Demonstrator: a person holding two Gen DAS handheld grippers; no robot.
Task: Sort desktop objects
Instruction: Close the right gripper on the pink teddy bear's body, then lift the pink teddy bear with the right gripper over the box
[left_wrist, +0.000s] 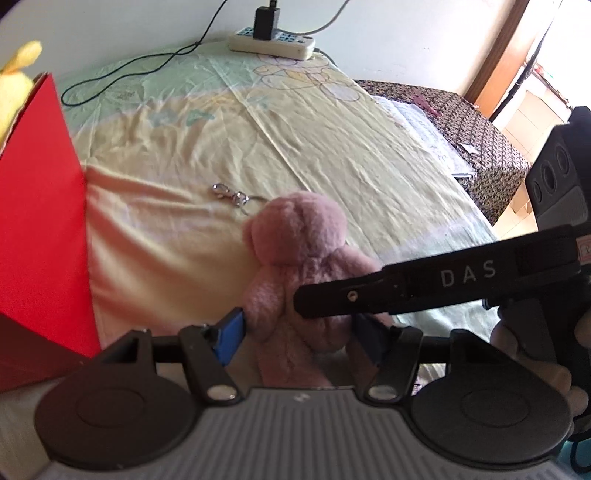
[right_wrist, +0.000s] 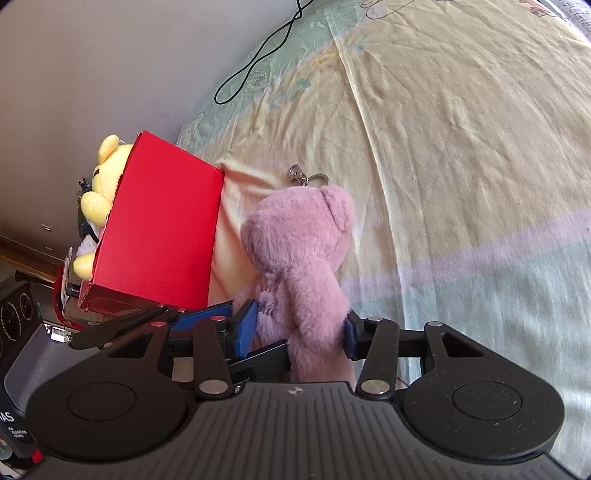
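Wrinkled pale yellow-green sheet (left_wrist: 332, 122) over the bed, white power strip (left_wrist: 271, 42) far against the wall. Fluffy pink plush bear (right_wrist: 299, 258), metal clasp (left_wrist: 229, 194) at its head, right of red box (right_wrist: 162, 229). Pinched by left gripper (left_wrist: 299, 325) and right gripper (right_wrist: 299, 328).

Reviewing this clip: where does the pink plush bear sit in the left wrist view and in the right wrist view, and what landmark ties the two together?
Left wrist view: pink plush bear at lower centre, between the left gripper fingers, its metal keychain clasp above-left.
Right wrist view: the bear at centre, between the right gripper fingers.
Shared landmark: the red box, left of the bear in both.
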